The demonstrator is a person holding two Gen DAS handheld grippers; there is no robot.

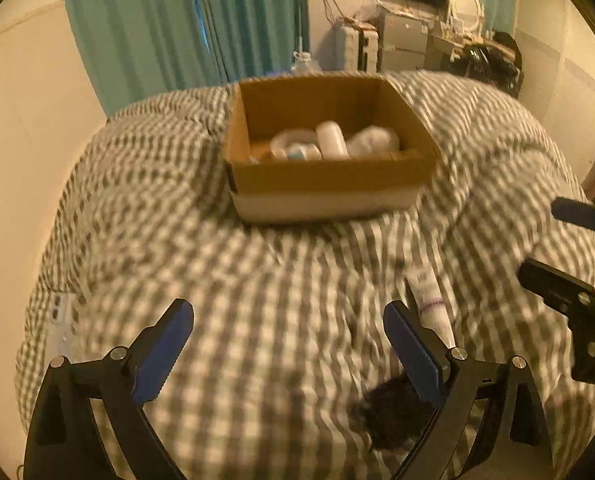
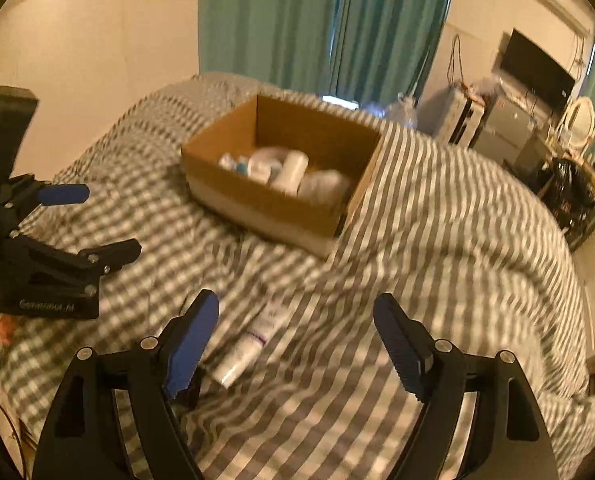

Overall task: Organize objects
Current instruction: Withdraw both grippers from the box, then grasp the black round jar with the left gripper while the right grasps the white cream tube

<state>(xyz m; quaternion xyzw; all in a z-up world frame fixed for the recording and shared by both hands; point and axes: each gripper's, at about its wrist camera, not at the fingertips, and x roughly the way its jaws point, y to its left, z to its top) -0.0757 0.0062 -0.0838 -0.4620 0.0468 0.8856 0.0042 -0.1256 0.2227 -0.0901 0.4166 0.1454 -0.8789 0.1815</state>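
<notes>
Across the whole near and middle ground spreads a bed (image 1: 257, 280) under a grey-and-white checked cover, soft and rumpled, which serves as the work surface. On its far half sits an open cardboard box (image 1: 329, 176), flaps out of the way, so things can be dropped straight in from above. It already holds several pale containers (image 1: 331, 140), white bottles and jars lying loosely together; blur hides their labels. That suggests the box is the collecting place and the sorting is well along.

Both tools hang over the near part of the bed. The left gripper (image 1: 289, 336) has its jaws spread wide with nothing between them. The right gripper (image 2: 297, 332) is likewise spread and holds nothing. Each shows at the edge of the other's view, so they are fairly close side by side.

One item is not yet boxed: a tube (image 2: 253, 340), lying flat on the cover, well short of the box. From the right wrist it lies just ahead of the gripper, closer to its left finger, cap end nearest. From the left wrist it lies just beyond that gripper's right finger. It is white, slim and tapered, with a thin purple band and small dark print too blurred to read. It looks light and slightly squashy, likely to sink into the bedding when pinched. A dark fuzzy lump (image 1: 393, 412) lies nearer still; I cannot tell what it is.
</notes>
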